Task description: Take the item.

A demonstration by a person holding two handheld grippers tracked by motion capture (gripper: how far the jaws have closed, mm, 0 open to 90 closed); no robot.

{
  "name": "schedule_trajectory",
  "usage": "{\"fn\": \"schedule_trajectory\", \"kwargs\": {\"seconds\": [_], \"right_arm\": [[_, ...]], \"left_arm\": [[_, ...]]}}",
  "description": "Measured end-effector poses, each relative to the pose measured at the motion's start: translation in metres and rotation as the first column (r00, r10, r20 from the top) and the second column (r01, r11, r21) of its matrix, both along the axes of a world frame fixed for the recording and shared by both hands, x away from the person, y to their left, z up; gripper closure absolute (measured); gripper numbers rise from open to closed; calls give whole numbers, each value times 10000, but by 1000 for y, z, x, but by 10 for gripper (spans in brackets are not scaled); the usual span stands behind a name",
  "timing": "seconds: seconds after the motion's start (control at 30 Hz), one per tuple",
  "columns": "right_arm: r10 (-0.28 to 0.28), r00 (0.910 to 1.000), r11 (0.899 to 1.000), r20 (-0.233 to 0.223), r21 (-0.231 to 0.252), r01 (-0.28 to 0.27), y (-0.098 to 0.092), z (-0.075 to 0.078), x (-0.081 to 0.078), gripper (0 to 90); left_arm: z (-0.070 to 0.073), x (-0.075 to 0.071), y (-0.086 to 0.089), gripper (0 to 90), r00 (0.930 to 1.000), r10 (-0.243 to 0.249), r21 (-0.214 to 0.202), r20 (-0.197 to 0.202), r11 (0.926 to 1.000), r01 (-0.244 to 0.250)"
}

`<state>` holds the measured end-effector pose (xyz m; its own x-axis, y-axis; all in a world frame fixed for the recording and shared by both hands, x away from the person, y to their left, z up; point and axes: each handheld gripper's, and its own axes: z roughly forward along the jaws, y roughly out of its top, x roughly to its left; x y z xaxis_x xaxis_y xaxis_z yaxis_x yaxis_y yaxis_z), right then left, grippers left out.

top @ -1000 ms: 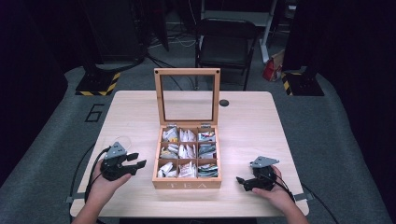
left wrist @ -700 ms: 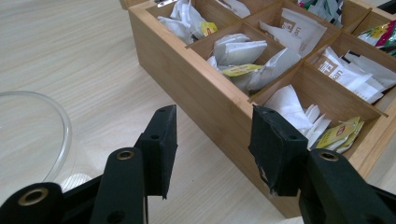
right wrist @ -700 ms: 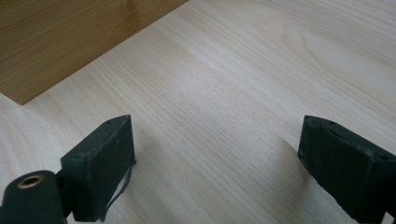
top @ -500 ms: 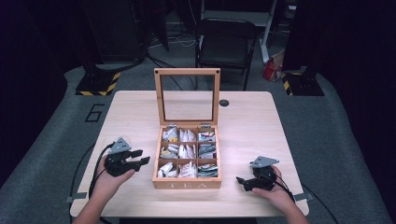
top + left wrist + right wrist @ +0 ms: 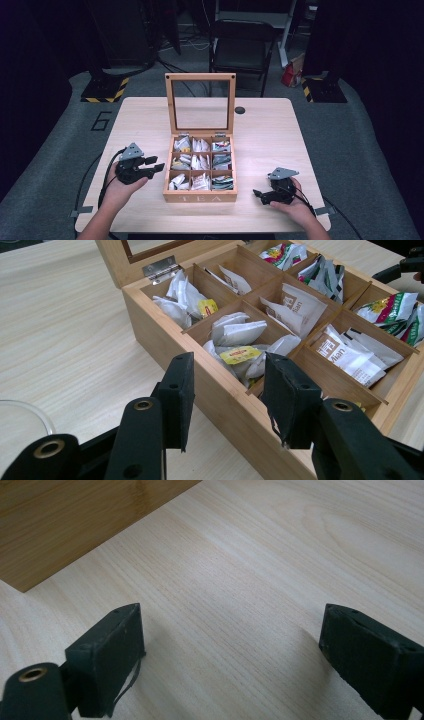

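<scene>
Left tool, jaws spread, has neared the tea box; its light, crinkly sachets suit pinching by an upper edge.

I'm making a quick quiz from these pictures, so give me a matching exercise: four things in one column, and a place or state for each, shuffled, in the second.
Things:
1. tea box lid
2. left gripper
3. right gripper
4. chair

Places or states:
A. low over bare table to the right of the box
B. on the floor beyond the table's far edge
C. standing upright, open
D. jaws open, pointed at the box's left side

Pairs: 1-C, 2-D, 3-A, 4-B
</scene>
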<state>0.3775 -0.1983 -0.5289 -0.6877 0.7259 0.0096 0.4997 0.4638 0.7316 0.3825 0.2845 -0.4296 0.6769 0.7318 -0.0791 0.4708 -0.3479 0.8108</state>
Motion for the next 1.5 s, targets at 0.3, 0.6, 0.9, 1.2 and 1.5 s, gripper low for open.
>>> {"fn": "schedule_trajectory", "kwargs": {"seconds": [0.3, 0.6, 0.9, 1.2, 1.5], "right_arm": [[62, 10000, 10000, 7, -39, -62, -1, 0, 0, 101], [43, 10000, 10000, -4, -10, -43, 0, 0, 0, 100], [13, 10000, 10000, -10, 5, -13, 0, 0, 0, 101], [56, 10000, 10000, 0, -24, -56, -1, 0, 0, 101], [38, 10000, 10000, 31, -15, -38, -1, 0, 0, 100]], "left_arm": [[-5, 3, -12, 590, 9993, -365, -51, -49, 9993, 365], [-7, 4, -22, 604, 9972, -741, -9, -124, 9973, 741], [-15, 10, -29, 643, 9952, -924, -50, -310, 9957, 923], [-17, 15, -35, 740, 9929, -1100, -74, -448, 9939, 1097], [-14, 15, -40, 843, 9923, -1193, -87, -319, 9928, 1191]]}}
